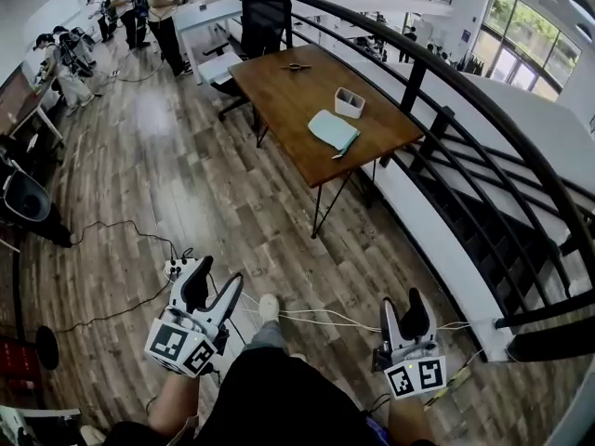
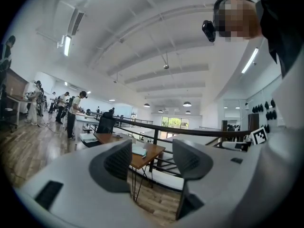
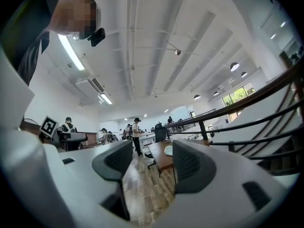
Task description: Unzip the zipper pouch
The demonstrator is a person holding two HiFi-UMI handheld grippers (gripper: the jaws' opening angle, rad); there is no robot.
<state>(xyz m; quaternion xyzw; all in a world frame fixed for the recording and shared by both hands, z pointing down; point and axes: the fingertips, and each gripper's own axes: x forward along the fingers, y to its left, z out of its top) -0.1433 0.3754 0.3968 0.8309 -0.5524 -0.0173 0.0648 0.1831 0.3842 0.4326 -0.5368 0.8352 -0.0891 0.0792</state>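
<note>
Standing far from the desk, approach pending: left claw and right claw spread, empty; next I reach the zipper pouch.

No readable words, numbers or brands. The cubes on the left gripper and right gripper, toward six o'clock, bear only black-and-white square patterns.

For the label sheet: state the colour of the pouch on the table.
Pale teal pouch, clearest in the head view.
</note>
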